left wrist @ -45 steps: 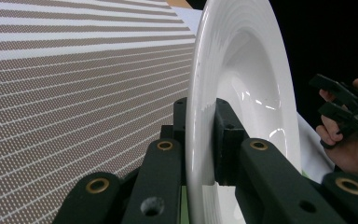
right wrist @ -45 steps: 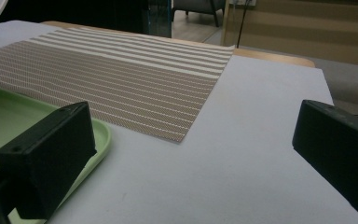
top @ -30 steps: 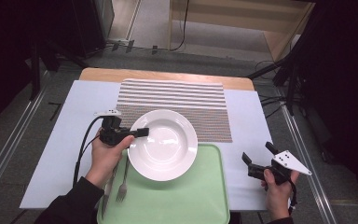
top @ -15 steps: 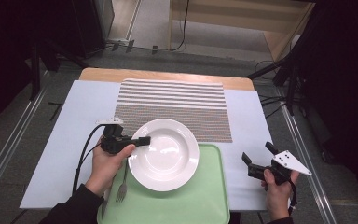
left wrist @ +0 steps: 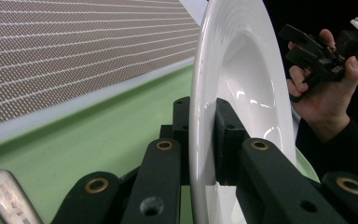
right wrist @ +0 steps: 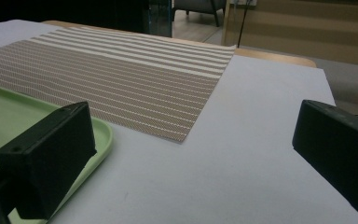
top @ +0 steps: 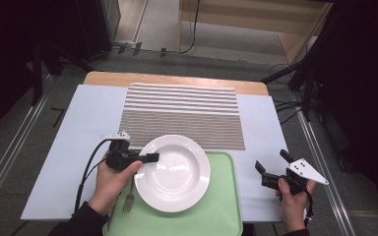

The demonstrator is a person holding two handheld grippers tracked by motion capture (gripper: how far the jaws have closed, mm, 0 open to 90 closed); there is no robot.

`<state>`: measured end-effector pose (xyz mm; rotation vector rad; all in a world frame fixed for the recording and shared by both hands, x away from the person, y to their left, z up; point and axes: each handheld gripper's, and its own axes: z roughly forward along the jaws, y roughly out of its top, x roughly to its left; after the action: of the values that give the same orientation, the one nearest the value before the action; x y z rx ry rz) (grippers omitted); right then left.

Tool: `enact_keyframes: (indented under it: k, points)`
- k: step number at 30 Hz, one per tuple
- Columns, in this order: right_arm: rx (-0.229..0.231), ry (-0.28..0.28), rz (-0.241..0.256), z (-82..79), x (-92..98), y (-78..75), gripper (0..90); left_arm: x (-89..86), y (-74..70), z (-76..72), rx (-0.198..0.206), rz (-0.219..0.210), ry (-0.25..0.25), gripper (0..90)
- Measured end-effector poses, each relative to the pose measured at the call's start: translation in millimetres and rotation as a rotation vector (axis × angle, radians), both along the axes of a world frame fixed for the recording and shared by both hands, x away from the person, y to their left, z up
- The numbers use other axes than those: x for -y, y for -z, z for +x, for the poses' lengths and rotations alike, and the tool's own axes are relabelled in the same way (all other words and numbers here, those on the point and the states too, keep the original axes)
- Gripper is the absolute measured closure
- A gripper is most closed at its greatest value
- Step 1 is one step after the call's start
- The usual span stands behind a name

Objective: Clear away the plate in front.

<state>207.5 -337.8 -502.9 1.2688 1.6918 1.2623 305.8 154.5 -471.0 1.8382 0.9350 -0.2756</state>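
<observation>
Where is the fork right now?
In the high view the fork lies on the green tray at its left end, just below the left gripper and beside the white plate that it grips.

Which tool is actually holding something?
The left tool, shut on the white plate rim. The right tool sits open beside the green tray.

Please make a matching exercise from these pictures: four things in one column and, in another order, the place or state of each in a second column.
1. round white plate
2. silver metal fork
3. striped woven placemat
4. right gripper

a. open, holds nothing
b. lies on the green tray, left of the plate
c. clamped at its rim by the left gripper
d. spread beyond the tray

Pairs: 1-c, 2-b, 3-d, 4-a
</observation>
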Motion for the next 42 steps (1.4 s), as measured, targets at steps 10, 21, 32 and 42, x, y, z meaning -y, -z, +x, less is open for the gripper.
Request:
enact_keyframes:
  k: [10,21,32,42]
  points:
    - [-0.001,0.0,-0.005,0.4,-0.3,0.6,0.0,1.6,2.1,-11.4,-0.029,-0.009,0.028,80.7]
    - [-0.005,-0.002,-0.002,0.5,-1.0,1.0,0.0,10.1,10.7,-15.7,-0.082,0.021,0.085,80.3]
    - [-0.007,-0.003,-0.004,1.0,-1.8,1.6,0.0,18.1,17.4,-12.3,-0.127,0.064,0.122,79.9]
    - [-0.011,-0.004,-0.002,1.0,-1.9,1.9,0.0,24.2,20.4,-4.5,-0.106,0.233,0.117,75.5]
